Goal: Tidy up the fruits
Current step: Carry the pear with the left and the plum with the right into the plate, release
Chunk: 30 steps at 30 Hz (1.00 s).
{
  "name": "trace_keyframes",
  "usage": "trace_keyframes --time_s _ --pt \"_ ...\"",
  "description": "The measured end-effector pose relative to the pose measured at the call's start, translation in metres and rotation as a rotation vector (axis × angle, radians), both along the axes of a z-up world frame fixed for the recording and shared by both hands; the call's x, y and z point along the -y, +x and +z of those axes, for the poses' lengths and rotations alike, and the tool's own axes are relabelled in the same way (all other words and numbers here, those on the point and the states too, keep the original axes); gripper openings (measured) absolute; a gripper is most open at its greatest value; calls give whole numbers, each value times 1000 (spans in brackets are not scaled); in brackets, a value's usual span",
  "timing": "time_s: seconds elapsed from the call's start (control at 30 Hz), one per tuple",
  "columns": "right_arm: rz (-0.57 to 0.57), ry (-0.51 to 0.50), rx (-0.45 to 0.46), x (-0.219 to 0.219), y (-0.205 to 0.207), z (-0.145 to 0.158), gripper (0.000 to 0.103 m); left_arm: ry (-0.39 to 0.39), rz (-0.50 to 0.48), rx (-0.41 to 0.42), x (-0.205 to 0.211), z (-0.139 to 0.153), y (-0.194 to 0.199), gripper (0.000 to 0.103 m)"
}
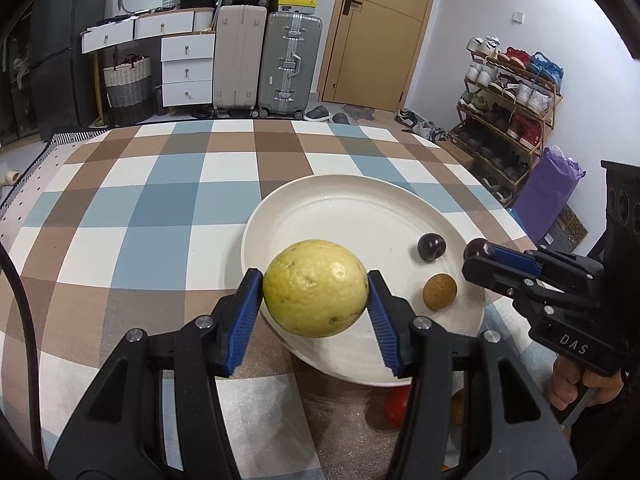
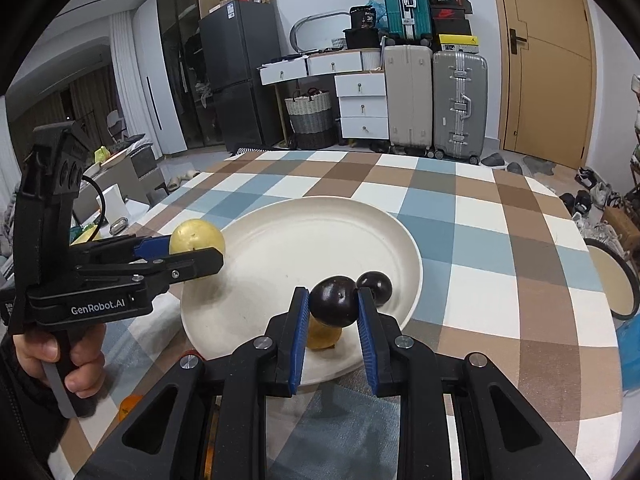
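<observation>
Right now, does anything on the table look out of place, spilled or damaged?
Nothing is spilled or broken. The yellow fruit in the left gripper has small brown blemishes on its skin. A red fruit lies on the tablecloth, off the white plate, partly hidden behind the gripper.

Suitcases [image 1: 268,60] stand beside a door [image 1: 380,28] and shoe rack [image 1: 508,116].

- Left wrist view: rides the left hand-held gripper [image 1: 316,292], tilted down and forward over the desk [image 1: 160,208], close to the plate [image 1: 320,196].
- Right wrist view: same tilt, from the plate's other side.
- Shared: plate, checked desk, suitcases [image 2: 460,104], door [image 2: 548,60], each other's gripper.
</observation>
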State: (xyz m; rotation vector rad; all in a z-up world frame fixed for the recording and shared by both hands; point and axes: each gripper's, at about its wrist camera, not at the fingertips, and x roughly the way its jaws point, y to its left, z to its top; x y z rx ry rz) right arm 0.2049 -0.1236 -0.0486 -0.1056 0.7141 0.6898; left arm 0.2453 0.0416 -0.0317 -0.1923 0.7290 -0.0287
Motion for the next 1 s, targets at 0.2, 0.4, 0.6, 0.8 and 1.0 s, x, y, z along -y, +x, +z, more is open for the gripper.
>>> trace_keyframes --time_s 0.2,0.4,0.6,0.8,1.0 --pt "0 -16 6 -2 -1 -1 25 19 -17 -22 7 -6 4 50" --pt "5 -45 21 -7 -2 -2 25 57 -23 -24 13 -8 4 50" --pt "-8 -44 22 -6 -3 -1 25 54 -29 -13 14 -6 2 50" --pt "-31 -41 39 -3 -4 0 43 40 -12 -12 11 -5 -1 61" --pt "-54 -27 43 1 -2 2 67 32 19 -12 4 -2 -4 89"
